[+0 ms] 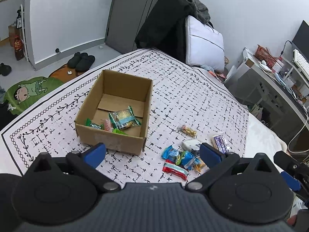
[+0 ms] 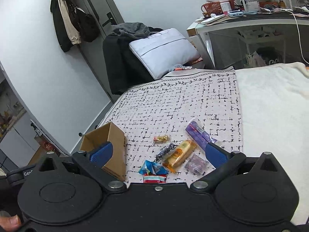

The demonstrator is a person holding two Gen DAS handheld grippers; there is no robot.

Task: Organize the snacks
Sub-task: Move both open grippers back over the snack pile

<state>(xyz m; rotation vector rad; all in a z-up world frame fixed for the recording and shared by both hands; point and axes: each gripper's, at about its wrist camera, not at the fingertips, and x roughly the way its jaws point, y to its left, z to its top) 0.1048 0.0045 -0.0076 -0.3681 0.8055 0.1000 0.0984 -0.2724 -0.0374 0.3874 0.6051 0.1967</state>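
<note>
An open cardboard box [image 1: 123,141] sits on the patterned cloth [image 1: 183,100] and holds several wrapped snacks, among them a green-edged packet [image 1: 124,118]. To its right lies a loose pile: a blue packet [image 1: 170,153], a red packet [image 1: 174,171], a white packet [image 1: 190,144], a purple packet [image 1: 220,142] and a small gold candy [image 1: 188,130]. My left gripper [image 1: 152,154] is open and empty above the cloth in front of the box. My right gripper [image 2: 158,153] is open and empty over the pile, above an orange packet [image 2: 180,153], a purple packet [image 2: 199,136] and a blue packet [image 2: 152,169]. The box corner [image 2: 114,148] shows at its left.
A pillow [image 1: 202,42] and dark clothes [image 1: 164,23] lie at the bed's far end. A cluttered desk [image 2: 251,21] stands to the right. A cream blanket [image 2: 274,116] covers the bed right of the cloth. Slippers [image 1: 81,60] and a green mat [image 1: 29,92] lie on the floor.
</note>
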